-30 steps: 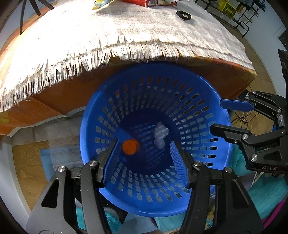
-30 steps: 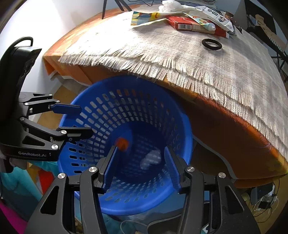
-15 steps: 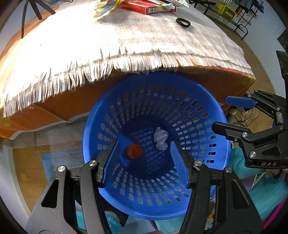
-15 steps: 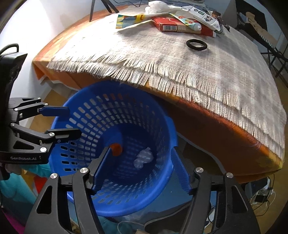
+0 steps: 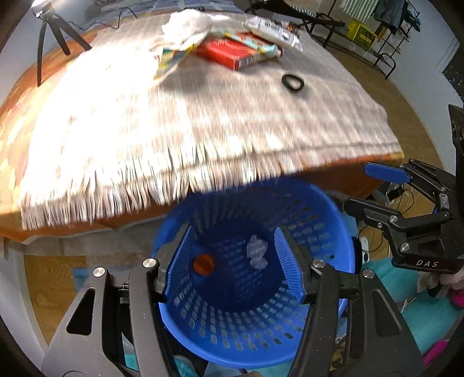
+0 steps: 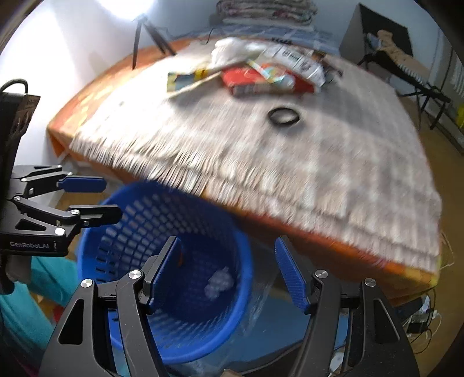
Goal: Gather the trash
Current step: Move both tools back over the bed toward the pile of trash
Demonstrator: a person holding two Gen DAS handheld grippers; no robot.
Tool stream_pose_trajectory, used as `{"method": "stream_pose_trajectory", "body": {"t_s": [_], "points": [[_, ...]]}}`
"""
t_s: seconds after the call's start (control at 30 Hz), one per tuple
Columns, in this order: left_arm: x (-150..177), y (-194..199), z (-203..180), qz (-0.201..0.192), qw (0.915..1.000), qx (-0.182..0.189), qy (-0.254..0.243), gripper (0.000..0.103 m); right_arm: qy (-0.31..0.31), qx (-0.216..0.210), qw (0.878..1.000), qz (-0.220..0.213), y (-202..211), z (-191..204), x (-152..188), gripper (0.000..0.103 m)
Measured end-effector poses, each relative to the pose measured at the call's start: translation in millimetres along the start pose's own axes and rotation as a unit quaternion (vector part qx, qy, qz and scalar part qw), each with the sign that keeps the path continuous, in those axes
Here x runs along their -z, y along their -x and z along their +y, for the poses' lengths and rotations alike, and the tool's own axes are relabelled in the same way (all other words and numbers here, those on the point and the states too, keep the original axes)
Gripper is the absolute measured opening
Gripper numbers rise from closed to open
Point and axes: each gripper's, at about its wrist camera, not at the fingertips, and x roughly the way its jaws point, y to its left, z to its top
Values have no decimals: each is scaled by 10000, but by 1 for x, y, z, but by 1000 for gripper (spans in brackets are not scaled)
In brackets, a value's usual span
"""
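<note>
- Left gripper (image 5: 232, 261) and right gripper (image 6: 229, 272) hanging wide, empty, above blue basket (image 5: 342, 232).
- Advice: reaching far for red box (image 5: 232, 53), approaching level, clearing tablecloth (image 5: 174, 130) fringe.

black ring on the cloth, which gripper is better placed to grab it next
Probably the right gripper: open, empty, and the black ring sits almost straight ahead of it. The left gripper, also open, points into the blue basket, ring off to its right.

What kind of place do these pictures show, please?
Probably a lived-in home room used for recording: a table under a fringed cloth holding packaging, a blue laundry-style basket on a wooden floor, and a small tripod on the table.
</note>
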Motion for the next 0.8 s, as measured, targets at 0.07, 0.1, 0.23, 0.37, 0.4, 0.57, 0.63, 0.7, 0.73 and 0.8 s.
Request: {"method": "stream_pose_trajectory", "body": {"t_s": [0.07,0.1,0.23,0.37,0.4,0.57,0.63,0.7,0.73,0.8], "points": [[-9,2,0,-36,10000,29,38,60,-114,-9,9999,-57,5,-9,-7,67],[-13,3,0,-43,10000,43,50,60,-180,-8,9998,-80,6,-12,-10,67],[-32,7,-1,-102,9999,60,37,60,-400,64,9990,-164,11,-30,-23,67],[-54,12,-2,-261,9996,-12,-62,60,-502,196,9983,-222,16,-48,-36,67],[-58,13,-1,-298,9995,-17,-58,60,-539,230,9980,-235,17,-52,-40,67],[-86,18,6,-489,9987,-99,-48,60,-689,331,9963,-398,24,-75,-61,67],[-96,19,9,-548,9984,-123,-30,60,-724,370,9955,-481,27,-82,-70,67],[-111,19,13,-598,9981,-129,5,60,-765,397,9947,-557,30,-90,-80,67],[-119,20,15,-631,9979,-121,30,63,-780,410,9944,-591,31,-94,-86,67],[-133,22,20,-723,9973,-108,104,72,-844,431,9933,-656,32,-103,-98,67]]}}
